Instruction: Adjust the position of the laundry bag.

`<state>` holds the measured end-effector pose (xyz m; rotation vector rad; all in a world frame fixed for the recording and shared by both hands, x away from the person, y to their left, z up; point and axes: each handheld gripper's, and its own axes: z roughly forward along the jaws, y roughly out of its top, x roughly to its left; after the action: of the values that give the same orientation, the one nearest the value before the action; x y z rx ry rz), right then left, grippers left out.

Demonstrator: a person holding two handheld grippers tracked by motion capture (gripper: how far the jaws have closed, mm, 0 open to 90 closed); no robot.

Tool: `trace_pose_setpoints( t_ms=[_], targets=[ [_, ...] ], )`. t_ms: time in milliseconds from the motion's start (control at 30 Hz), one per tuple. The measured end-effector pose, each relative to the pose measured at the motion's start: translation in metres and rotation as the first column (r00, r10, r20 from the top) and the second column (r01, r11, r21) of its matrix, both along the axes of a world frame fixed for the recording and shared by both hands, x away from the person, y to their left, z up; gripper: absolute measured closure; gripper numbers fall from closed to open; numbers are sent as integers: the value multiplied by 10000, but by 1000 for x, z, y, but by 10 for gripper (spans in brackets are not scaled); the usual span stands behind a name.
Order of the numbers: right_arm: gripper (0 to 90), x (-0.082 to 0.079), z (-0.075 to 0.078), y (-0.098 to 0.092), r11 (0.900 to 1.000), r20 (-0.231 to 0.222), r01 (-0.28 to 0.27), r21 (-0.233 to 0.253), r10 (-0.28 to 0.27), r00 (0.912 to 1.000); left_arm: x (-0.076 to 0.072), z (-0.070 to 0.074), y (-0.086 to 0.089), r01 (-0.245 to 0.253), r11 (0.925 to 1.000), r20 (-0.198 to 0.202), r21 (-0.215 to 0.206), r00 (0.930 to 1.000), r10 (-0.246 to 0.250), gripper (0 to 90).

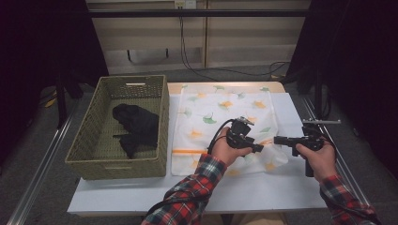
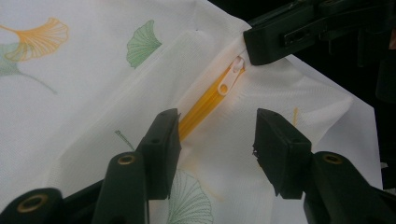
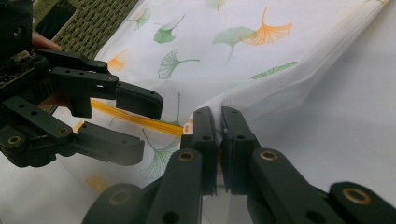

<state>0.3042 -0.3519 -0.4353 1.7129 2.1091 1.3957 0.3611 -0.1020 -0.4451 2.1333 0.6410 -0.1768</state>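
A white cloth bag (image 1: 220, 112) printed with green and orange ginkgo leaves lies flat on the table, its orange zipper (image 2: 205, 100) running along the near edge. My right gripper (image 3: 218, 116) is shut on the bag's fabric edge (image 3: 261, 95) just past the zipper's end. In the left gripper view its jaws pinch the cloth right beside the white zipper pull (image 2: 229, 77). My left gripper (image 2: 215, 123) is open, one jaw on each side of the zipper line, a short way from the pull. In the high view the left gripper (image 1: 257, 147) and right gripper (image 1: 277, 139) almost meet at the bag's near right corner.
An olive wicker basket (image 1: 162, 117) stands left of the bag with a black garment (image 1: 136, 126) inside. The white table top (image 1: 263, 187) has bare room in front of and right of the bag. Cables trail on the floor beyond the table.
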Motion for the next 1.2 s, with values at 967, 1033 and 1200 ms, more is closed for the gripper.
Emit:
trace_pose_setpoints(
  t_ms=[967,1033,1200],
  targets=[
    [856,0,1,6,10000,45,-92,-27,92,9999,-1,-2,-17,207,9997,-385,-104,9990,-211,823],
    [856,0,1,6,9999,58,-101,-18,101,9999,-1,-2,-17,200,9998,-414,-93,9989,-204,830],
    [856,-1,1,7,9999,63,-102,-4,102,9999,0,-2,-20,185,9997,-540,-156,9984,-193,842]
  ],
)
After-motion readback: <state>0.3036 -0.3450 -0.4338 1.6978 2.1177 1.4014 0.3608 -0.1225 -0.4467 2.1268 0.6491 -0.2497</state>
